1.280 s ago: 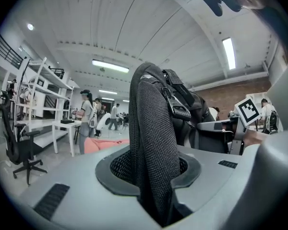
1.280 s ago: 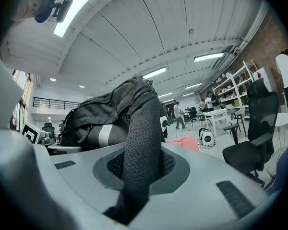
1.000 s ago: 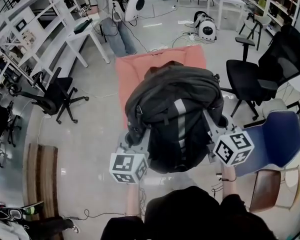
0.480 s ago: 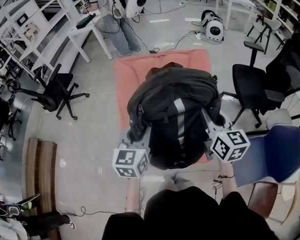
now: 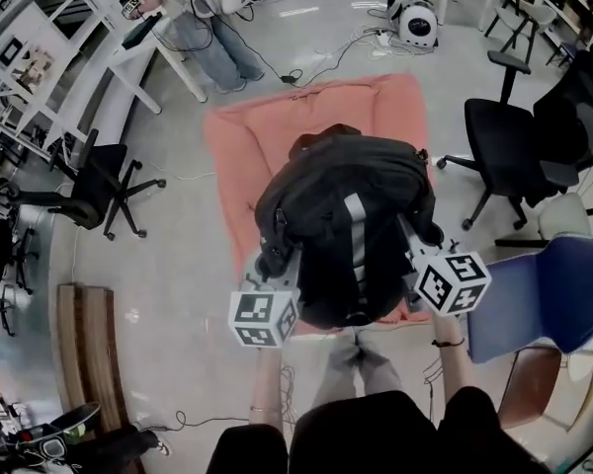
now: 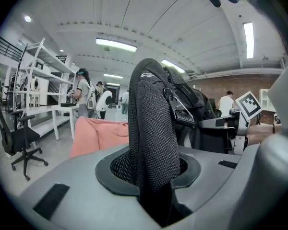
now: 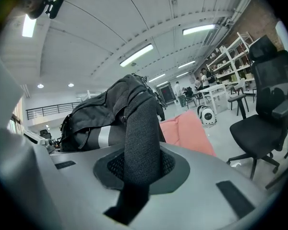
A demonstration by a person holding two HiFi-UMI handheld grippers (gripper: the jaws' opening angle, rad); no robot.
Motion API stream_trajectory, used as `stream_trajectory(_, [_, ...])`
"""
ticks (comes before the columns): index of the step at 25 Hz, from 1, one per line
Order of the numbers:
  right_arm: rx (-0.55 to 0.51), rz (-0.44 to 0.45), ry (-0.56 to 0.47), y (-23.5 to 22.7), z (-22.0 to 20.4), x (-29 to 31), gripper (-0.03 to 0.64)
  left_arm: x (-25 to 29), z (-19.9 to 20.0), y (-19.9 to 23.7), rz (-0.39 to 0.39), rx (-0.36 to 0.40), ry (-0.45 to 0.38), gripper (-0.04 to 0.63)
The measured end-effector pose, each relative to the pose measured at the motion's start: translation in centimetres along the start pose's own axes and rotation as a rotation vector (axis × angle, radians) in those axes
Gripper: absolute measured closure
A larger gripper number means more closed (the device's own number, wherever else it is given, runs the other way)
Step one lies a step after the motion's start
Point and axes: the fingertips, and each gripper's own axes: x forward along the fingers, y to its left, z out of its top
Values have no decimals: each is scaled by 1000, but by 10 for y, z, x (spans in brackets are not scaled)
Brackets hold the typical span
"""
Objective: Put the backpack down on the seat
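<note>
A black backpack (image 5: 346, 225) with a grey stripe hangs over the salmon-pink cushioned seat (image 5: 242, 151) on the floor. In the head view my left gripper (image 5: 277, 262) is at the bag's left side and my right gripper (image 5: 421, 237) at its right. Each is shut on one mesh shoulder strap. In the left gripper view the strap (image 6: 151, 138) rises from between the jaws, with the seat (image 6: 98, 133) behind it. The right gripper view shows the other strap (image 7: 140, 138) pinched the same way, the bag's body (image 7: 98, 114) at left and the seat (image 7: 189, 128) beyond it.
Black office chairs stand at the right (image 5: 509, 141) and left (image 5: 99, 181). A blue chair (image 5: 544, 294) is near my right hand. White shelving and a table (image 5: 128, 52) line the left, with a person (image 5: 203, 33) beside them. A wooden bench (image 5: 84, 349) lies lower left.
Both grippers have carried the backpack forward and lower, so more of the pink seat now lies under and around it. Both grips on the straps are unchanged.
</note>
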Motion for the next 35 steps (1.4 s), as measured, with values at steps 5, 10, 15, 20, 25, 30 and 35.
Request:
stream_trajectory(5, [26, -38, 29, -23, -30, 36, 554, 44, -34, 20, -20, -12, 48, 468])
stream_trajectory(10, [33, -74, 42, -36, -45, 66, 554, 79, -50, 42, -38, -17, 62, 468])
stream_trajectory(15, [58, -100, 64, -58, -67, 93, 554, 117, -69, 55, -38, -17, 87, 468])
stream_trajectory(20, [41, -111, 76, -69, -79, 118, 554, 146, -81, 72, -32, -26, 95, 468])
stream_trajectory(25, [32, -121, 64, -78, -85, 138, 554, 167, -88, 83, -27, -28, 88, 466])
stream_trajectory(30, [27, -135, 61, -92, -88, 164, 554, 195, -90, 96, -25, -25, 87, 465])
stream_trajectory(35, [32, -154, 68, -105, -91, 186, 554, 218, -93, 106, -31, -24, 87, 462])
